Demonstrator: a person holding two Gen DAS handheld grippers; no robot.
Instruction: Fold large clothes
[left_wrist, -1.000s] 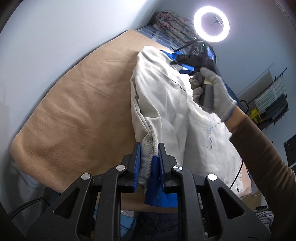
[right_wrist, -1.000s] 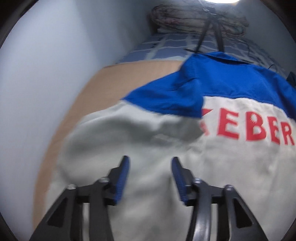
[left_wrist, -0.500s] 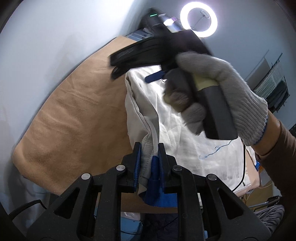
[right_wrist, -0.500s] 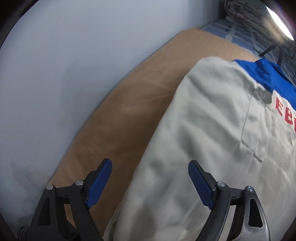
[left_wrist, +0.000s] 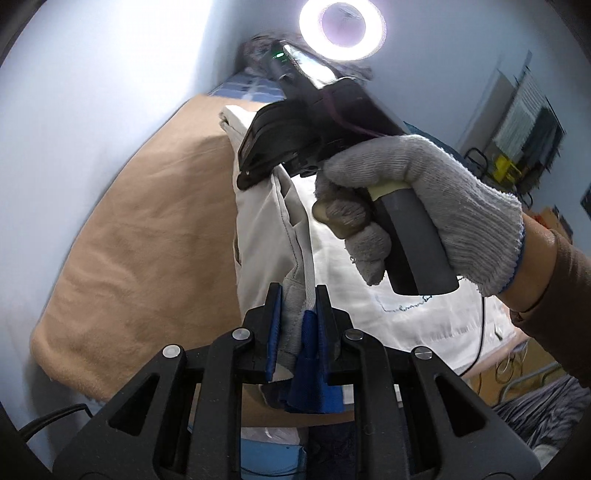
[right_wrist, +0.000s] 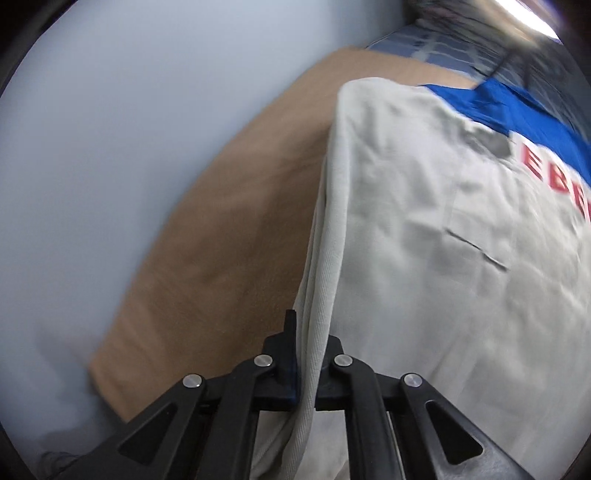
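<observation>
Right wrist view: the right claw (right_wrist: 303, 369) pinches the jacket (right_wrist: 443, 258) edge; the left claw (left_wrist: 298, 332) grips its cuff. Next, I judge, both carry the side fold across.

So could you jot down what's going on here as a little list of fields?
surface: tan blanket on a bed
garment: cream jacket with blue yoke and red lettering
left tool: shut on the jacket's ribbed hem
right tool: shut on the jacket's side edge
hand: grey knit glove holding the right tool
background: ring light
</observation>
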